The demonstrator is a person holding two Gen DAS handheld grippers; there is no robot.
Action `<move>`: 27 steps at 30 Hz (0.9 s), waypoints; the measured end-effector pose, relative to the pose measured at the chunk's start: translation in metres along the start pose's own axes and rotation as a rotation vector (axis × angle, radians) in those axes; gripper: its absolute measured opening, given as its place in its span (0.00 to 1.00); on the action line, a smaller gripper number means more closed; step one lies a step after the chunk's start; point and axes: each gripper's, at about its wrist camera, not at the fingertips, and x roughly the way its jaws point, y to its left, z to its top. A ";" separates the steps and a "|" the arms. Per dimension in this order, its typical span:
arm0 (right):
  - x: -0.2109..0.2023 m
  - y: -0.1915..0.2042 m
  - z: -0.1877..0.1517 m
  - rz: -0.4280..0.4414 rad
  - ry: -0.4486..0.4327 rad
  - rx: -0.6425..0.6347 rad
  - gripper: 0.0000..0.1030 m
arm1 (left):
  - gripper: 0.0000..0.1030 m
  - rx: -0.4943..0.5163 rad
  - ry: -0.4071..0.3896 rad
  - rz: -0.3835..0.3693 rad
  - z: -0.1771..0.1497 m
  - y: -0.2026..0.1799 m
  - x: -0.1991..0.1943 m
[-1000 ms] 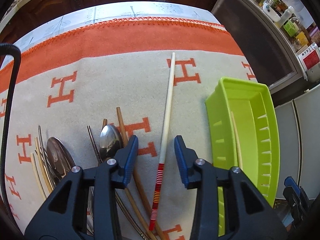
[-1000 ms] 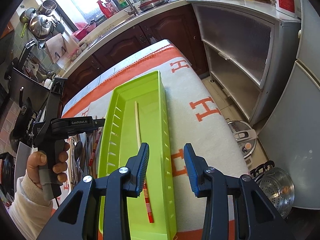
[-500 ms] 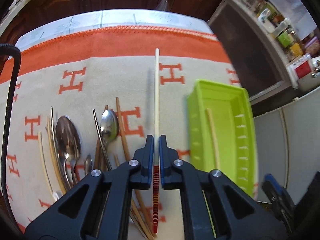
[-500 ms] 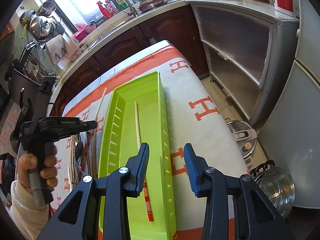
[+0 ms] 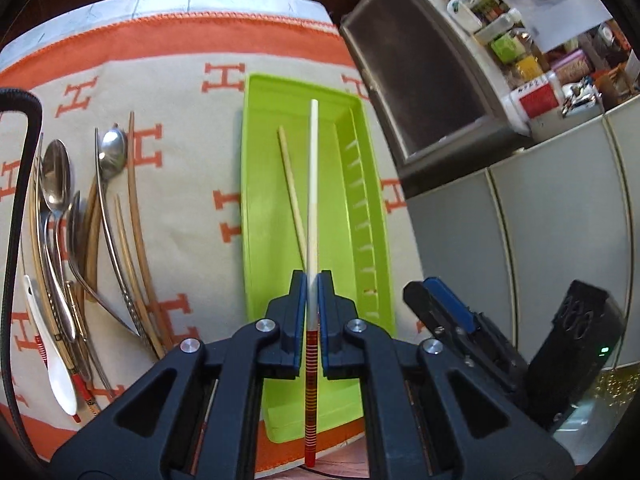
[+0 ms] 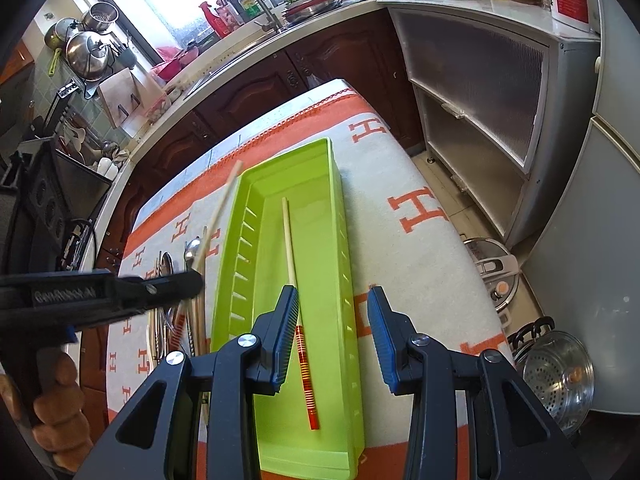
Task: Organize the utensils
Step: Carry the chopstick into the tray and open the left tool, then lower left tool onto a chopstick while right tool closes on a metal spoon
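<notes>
Utensil pile (image 5: pixel 80 240): spoons and wooden chopsticks, lying on the orange-lettered cloth (image 5: pixel 188 168) at the bench's left.
Left gripper (image 5: pixel 312 280): clenched on the pale chopstick (image 5: pixel 312 184), just above its red-striped end; held over the tray.
Green tray (image 6: pixel 320 184): right of the pile on the cloth; one matching chopstick (image 6: pixel 294 280) lying slantwise on its floor.
Right gripper (image 6: pixel 333 308): jaws parted, nothing between them, above the tray's near end.
</notes>
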 end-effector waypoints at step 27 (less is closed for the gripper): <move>-0.029 0.061 -0.019 0.071 0.017 -0.133 0.39 | 0.41 0.110 -0.318 0.122 -0.062 0.046 -0.105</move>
